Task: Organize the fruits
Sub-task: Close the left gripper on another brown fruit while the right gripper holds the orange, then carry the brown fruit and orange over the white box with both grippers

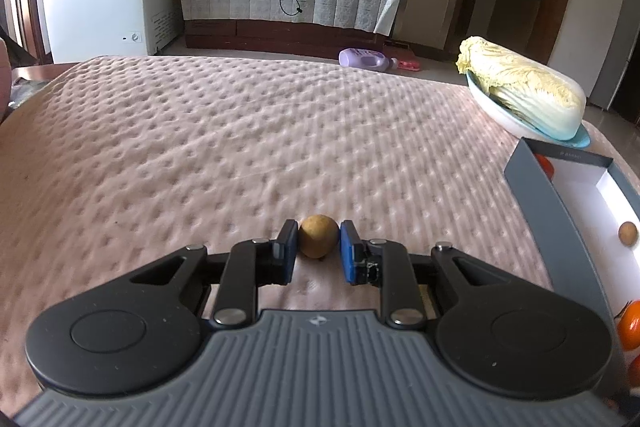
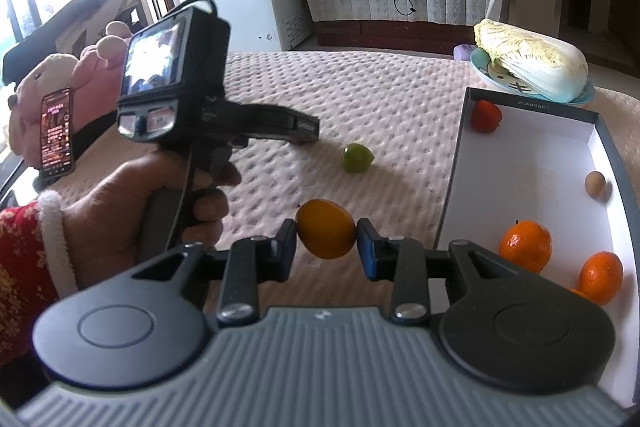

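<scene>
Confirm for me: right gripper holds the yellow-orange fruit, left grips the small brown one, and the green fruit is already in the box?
Not quite. In the right wrist view the green fruit lies on the pink table cover, outside the box. The rest stands.

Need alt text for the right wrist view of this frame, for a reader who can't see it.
The right gripper clamps a yellow-orange fruit above a pink dimpled tablecloth. To its right, an open white-lined box holds two mandarins, a red fruit and a small brown one; a green fruit lies on the cloth, and the person's left hand grips the other gripper.
</scene>
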Demonstrator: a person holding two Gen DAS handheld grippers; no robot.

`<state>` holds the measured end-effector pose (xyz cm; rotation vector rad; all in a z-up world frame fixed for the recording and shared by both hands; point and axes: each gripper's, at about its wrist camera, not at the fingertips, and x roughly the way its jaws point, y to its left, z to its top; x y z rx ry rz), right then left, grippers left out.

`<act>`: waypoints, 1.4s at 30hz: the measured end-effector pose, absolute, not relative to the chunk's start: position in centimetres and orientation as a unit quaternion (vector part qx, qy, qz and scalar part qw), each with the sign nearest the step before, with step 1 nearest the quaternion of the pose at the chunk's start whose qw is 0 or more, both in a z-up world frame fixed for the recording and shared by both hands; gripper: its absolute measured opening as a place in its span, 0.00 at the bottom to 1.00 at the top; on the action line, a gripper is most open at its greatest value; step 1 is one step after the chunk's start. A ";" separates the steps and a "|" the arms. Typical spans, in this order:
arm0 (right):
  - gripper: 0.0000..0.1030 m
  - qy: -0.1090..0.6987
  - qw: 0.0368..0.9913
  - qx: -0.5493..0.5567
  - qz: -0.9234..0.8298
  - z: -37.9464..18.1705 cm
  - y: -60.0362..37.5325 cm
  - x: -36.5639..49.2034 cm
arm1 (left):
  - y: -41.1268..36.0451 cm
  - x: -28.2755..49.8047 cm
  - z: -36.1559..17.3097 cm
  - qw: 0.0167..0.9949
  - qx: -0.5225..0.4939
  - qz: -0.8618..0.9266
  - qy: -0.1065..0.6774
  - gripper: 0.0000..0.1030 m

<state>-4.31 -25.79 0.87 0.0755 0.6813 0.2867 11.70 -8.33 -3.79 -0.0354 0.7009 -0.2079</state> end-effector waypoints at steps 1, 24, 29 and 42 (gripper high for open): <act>0.35 0.331 0.932 0.039 0.140 1.0 -25.8 -4.3 | -8.2 11.6 -3.8 0.934 -0.013 -0.100 0.342 0.26; 0.35 0.298 0.944 0.058 0.131 2.0 -26.1 -5.1 | -4.1 2.3 2.2 0.948 -0.011 -0.045 0.316 0.26; 0.35 0.277 0.950 0.075 0.126 3.0 -27.0 -6.7 | -3.7 -0.9 2.9 0.948 -0.017 -0.045 0.313 0.26; 0.35 0.257 0.959 0.078 0.092 3.9 -28.5 -12.6 | -7.1 -6.8 3.7 0.947 -0.001 -0.083 0.311 0.26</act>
